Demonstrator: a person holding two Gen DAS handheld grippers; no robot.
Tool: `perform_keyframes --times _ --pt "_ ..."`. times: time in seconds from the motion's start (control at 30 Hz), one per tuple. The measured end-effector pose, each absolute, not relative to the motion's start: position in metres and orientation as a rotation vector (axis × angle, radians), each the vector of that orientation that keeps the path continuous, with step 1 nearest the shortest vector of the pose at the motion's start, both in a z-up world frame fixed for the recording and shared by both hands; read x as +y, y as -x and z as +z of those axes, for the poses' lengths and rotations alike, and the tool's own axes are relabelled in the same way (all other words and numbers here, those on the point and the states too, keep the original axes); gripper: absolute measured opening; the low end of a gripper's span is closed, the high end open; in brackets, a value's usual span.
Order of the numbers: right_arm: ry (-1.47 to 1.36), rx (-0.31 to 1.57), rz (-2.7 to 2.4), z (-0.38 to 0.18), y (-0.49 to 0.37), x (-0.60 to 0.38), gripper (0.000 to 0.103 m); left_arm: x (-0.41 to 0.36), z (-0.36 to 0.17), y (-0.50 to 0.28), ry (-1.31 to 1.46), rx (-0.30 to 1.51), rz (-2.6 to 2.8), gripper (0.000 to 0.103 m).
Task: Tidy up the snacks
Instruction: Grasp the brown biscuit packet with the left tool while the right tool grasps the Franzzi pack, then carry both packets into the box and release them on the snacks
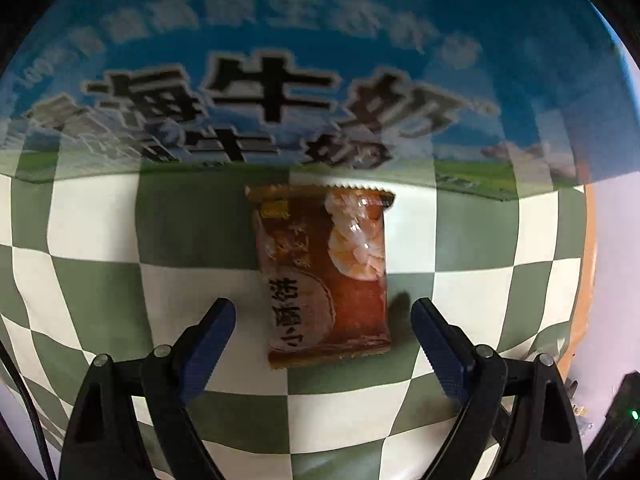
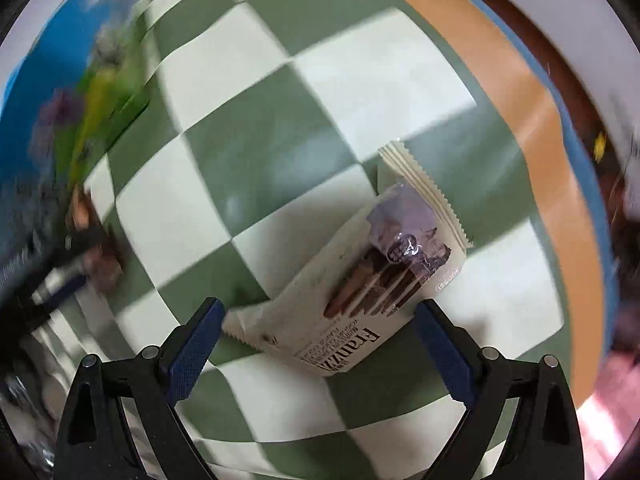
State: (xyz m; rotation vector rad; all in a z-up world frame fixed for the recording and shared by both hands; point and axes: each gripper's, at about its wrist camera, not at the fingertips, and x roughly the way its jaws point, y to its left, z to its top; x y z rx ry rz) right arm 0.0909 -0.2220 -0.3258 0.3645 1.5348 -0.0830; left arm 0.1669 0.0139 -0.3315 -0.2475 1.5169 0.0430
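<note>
Surface: green-and-white checkered cloth (image 1: 96, 216) covers the table, with an orange strip of the table's edge (image 2: 536, 120) showing past the cloth's far side in the right wrist view.
Landmark: a large milk carton box (image 1: 304, 60), blue sky and green grass printed on it with big black Chinese characters, stands on the cloth at the back of the left wrist view.
Brown snack packet (image 1: 324, 276): lies flat on the cloth just in front of the milk carton box, its serrated top edge close to the box's base, lengthwise toward the camera.
Left gripper (image 1: 322, 320): jaws apart, one blue pad on each side of the packet's near end; neither pad touches it.
White Franzzi wafer packet (image 2: 352, 280): lies on the cloth well to the right of the milk carton box, turned diagonally, with its serrated end toward the orange strip.
Right gripper (image 2: 320, 320): jaws apart, straddling the packet's near end; the left pad is just beside the crimped corner, and contact cannot be told.
Blur: the left part of the right wrist view is smeared; the box (image 2: 48, 92) shows there only as blue and green.
</note>
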Motion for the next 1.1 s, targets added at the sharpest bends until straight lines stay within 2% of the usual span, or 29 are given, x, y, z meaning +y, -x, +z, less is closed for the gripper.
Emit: perform_keyframes --times 0.23,0.3,0.33,0.37,0.5,0.53,0.57,0.63,0.83,0.93,1.1 --pt "-0.641 1.482 -0.151 -0.321 -0.062 -0.248 0.099 0.018 -0.333 -0.159 0.320 1.473 0.086 0.088" --pt "-0.714 1.480 -0.190 -0.328 -0.059 -0.256 0.099 0.012 -0.332 -0.158 0.278 1.446 0.101 0.075" --pt "-0.738 1.478 -0.197 -0.332 -0.059 -0.259 0.099 0.012 -0.332 -0.158 0.250 1.437 0.097 0.060" --pt "-0.762 1.477 -0.207 -0.335 -0.059 -0.261 0.099 0.010 -0.331 -0.154 0.213 1.430 0.092 0.053" --pt "-0.798 1.463 -0.241 -0.346 -0.061 -0.261 0.096 0.013 -0.331 -0.138 0.161 1.423 0.059 0.052" --pt "-0.771 1.459 -0.233 -0.346 -0.062 -0.257 0.090 0.017 -0.332 -0.132 0.150 1.423 0.048 0.052" --pt "-0.721 1.463 -0.218 -0.346 -0.068 -0.255 0.078 0.018 -0.332 -0.128 0.140 1.426 0.041 0.052" --pt "-0.600 1.453 -0.176 -0.344 -0.075 -0.244 0.071 0.024 -0.335 -0.116 0.117 1.441 0.019 0.052" --pt "-0.226 1.513 0.086 -0.339 -0.067 -0.173 0.062 0.052 -0.343 -0.073 0.145 1.541 -0.019 0.052" --pt "-0.084 1.568 0.210 -0.342 -0.052 -0.137 0.061 0.062 -0.347 -0.061 0.202 1.592 -0.035 0.052" --pt "-0.103 1.597 0.265 -0.342 -0.039 -0.117 0.063 0.084 -0.360 -0.072 0.339 1.642 -0.047 0.057"
